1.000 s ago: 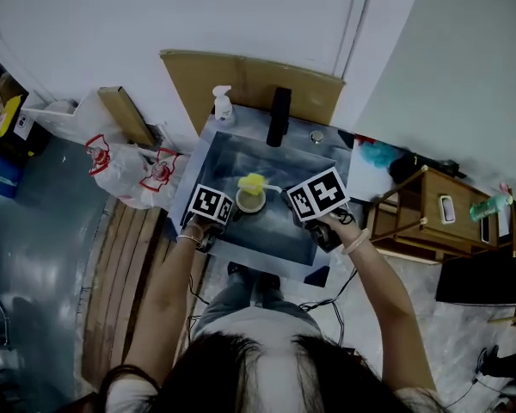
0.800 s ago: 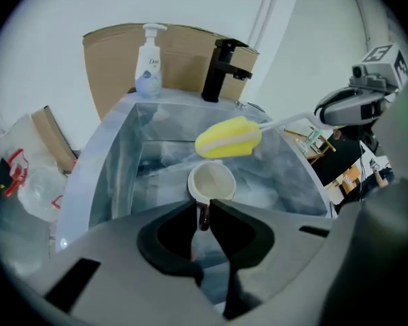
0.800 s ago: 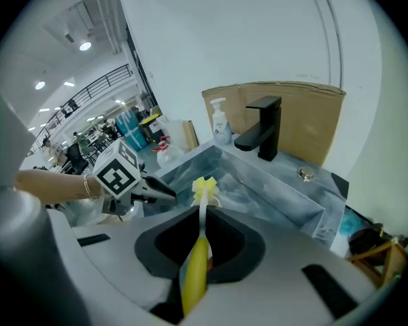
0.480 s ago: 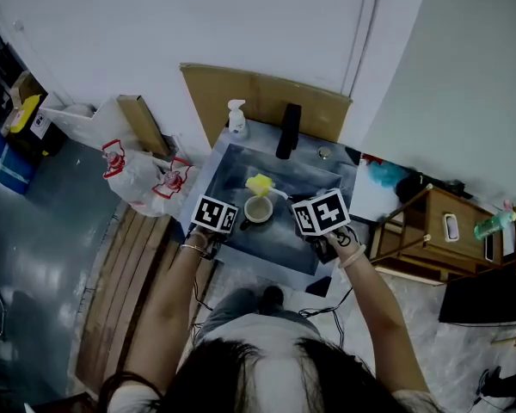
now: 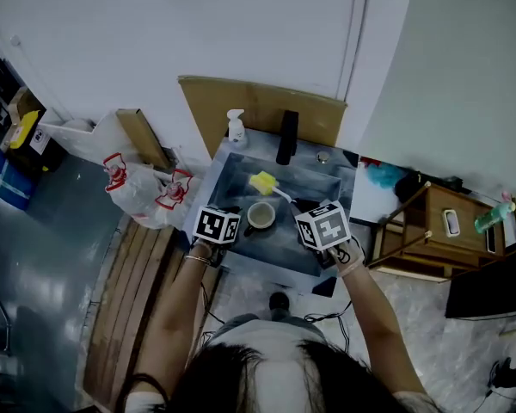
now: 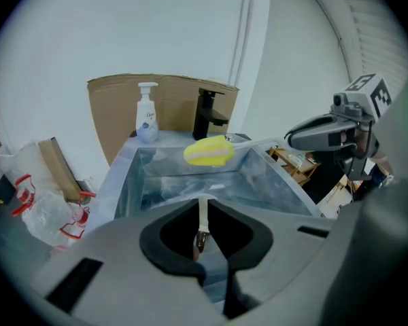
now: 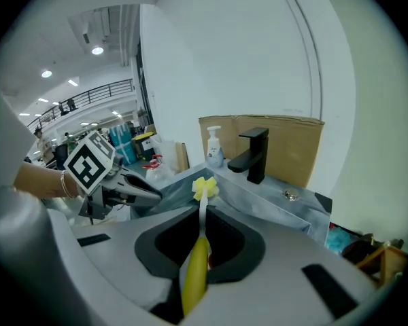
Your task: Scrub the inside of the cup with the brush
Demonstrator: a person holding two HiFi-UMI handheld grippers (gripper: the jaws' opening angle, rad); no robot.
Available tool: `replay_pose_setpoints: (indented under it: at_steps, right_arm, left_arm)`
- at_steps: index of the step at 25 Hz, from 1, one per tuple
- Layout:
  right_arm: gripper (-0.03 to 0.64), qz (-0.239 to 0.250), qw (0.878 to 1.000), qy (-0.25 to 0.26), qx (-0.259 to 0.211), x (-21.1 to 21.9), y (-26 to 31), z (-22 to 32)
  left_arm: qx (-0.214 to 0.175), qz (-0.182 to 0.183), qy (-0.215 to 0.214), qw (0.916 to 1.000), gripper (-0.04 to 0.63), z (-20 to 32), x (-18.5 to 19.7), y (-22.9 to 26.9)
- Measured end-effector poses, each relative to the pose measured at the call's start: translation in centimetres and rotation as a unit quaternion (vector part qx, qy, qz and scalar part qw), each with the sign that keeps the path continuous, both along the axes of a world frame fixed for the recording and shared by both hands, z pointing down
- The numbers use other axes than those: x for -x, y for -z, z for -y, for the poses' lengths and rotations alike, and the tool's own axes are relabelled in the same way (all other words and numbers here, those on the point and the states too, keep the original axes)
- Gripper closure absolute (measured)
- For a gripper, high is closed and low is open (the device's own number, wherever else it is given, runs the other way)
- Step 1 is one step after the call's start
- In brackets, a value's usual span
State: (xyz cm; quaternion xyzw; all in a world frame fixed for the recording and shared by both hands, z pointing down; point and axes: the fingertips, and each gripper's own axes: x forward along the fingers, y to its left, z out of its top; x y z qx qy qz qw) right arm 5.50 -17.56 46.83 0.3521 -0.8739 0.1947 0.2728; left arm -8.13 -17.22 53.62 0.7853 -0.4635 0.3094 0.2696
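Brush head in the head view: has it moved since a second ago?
Yes. The brush head has drawn back from the cup toward the faucet; a gap now shows between it and the cup's rim.

Pretty sure this is a mock-up wash station in some big lab or workshop hall, not a real kitchen. Just ahead of the right claw sits a small sink with a black faucet and a soap bottle. Cardboard is propped behind it against bare white partition walls. Off to that claw's left are high ceiling lights and a mezzanine railing.
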Motion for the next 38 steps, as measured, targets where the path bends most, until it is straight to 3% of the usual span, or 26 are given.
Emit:
replay_pose_setpoints:
  at_steps: [19,38]
  right_arm:
    - [0.571,0.066,0.992,-0.092,-0.055,-1.6,3.7,-4.2]
    - [0.571,0.103,0.981,-0.102,-0.128,-2.3,8.4,-10.6]
  left_arm:
    - [-0.112,-0.043,0.005,0.9927,0.581,-3.5,-0.3,6.5]
    - [-0.225,-0.068,0.004,0.9721,0.588,-10.3,-1.8,14.3]
